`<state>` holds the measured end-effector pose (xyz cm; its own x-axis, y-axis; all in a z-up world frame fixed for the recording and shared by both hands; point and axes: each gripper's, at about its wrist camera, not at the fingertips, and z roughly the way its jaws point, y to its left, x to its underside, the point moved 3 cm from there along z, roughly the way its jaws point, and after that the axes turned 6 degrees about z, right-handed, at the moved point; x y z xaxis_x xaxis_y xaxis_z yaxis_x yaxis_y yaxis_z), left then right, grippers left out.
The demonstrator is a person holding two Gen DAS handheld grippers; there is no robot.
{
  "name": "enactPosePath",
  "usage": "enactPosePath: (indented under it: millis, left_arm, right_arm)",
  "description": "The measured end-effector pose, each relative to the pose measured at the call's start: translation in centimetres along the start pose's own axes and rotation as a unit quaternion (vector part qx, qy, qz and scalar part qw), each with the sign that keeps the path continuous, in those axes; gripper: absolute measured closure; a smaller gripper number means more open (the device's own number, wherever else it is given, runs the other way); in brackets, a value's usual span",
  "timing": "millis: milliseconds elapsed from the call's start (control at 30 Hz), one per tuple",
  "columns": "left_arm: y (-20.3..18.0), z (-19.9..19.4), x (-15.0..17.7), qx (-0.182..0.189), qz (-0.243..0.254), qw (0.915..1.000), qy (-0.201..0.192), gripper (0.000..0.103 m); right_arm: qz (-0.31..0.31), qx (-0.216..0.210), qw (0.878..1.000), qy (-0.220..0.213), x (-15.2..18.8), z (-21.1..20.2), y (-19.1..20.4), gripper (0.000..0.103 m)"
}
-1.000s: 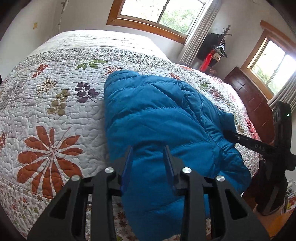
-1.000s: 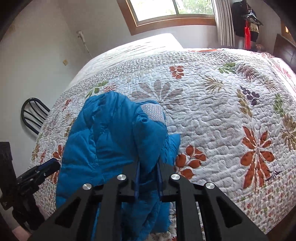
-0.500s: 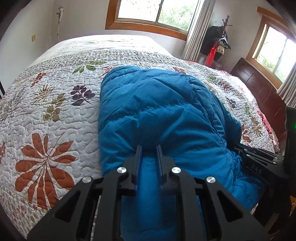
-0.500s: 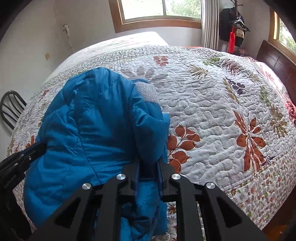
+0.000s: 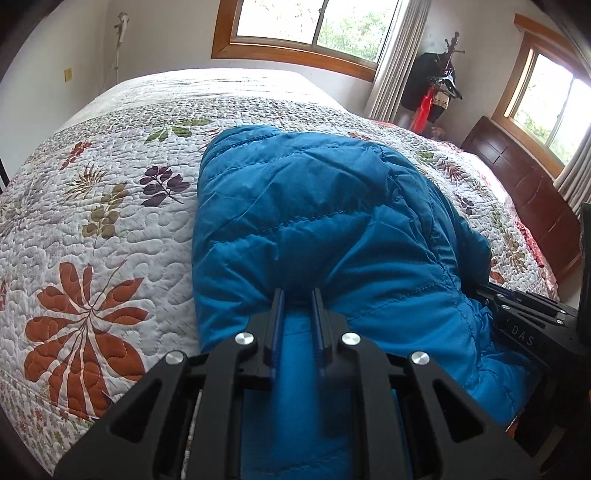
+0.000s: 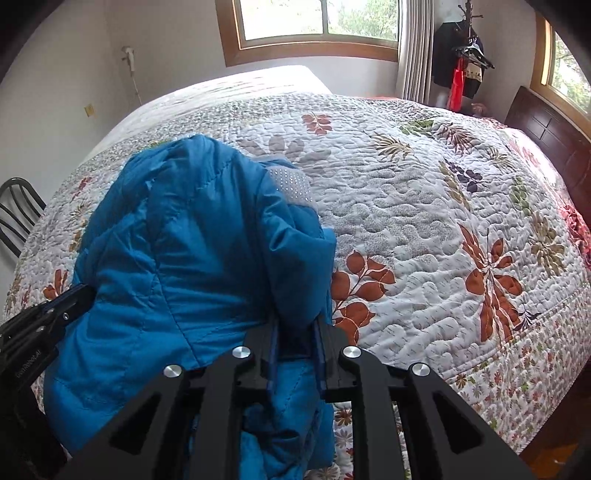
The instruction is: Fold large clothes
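A blue quilted jacket (image 5: 332, 229) lies bunched in the middle of the left wrist frame, on the near part of a floral quilted bedspread (image 5: 92, 229), with its lower end hanging over the bed's near edge toward the bottom of the frame. In the right wrist frame the same jacket (image 6: 177, 266) fills the left half, a pale grey dotted lining patch (image 6: 291, 182) showing at its upper right fold. The left gripper (image 5: 298, 295), at the bottom centre, is clamped on a fold of the jacket, fingers close together with fabric puckering around them. The right gripper (image 6: 295, 325), at the bottom centre of its own frame, likewise pinches a fold. Each gripper appears at the edge of the other's frame. Wood-framed windows (image 5: 306, 26) sit along the top, a dark chair (image 6: 14, 210) at far left.
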<state>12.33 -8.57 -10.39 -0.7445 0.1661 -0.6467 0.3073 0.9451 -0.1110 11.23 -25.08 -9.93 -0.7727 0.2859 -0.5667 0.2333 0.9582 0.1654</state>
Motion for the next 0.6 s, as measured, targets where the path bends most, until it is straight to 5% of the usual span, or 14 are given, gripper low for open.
enactPosePath:
  millis: [100, 267, 433, 600]
  left_arm:
    - [0.1, -0.4, -0.2, -0.004, 0.002, 1.0000, 0.002, 0.090]
    - [0.0, -0.4, -0.2, -0.008, 0.006, 1.0000, 0.000, 0.090]
    - [-0.2, -0.5, 0.0, -0.013, 0.009, 0.9999, -0.005, 0.089]
    - [0.3, -1.1, 0.0, -0.002, -0.004, 1.0000, -0.003, 0.090]
  right_arm:
    - [0.002, 0.010, 1.000, -0.014, -0.4, -1.2, -0.1, 0.078]
    - [-0.018, 0.036, 0.998, -0.051, -0.1, -4.4, 0.8, 0.077]
    - [-0.064, 0.007, 0.994, -0.086, 0.6, -8.1, 4.0, 0.077]
    - [-0.097, -0.023, 0.994, -0.050, 1.1, -6.7, 6.3, 0.078]
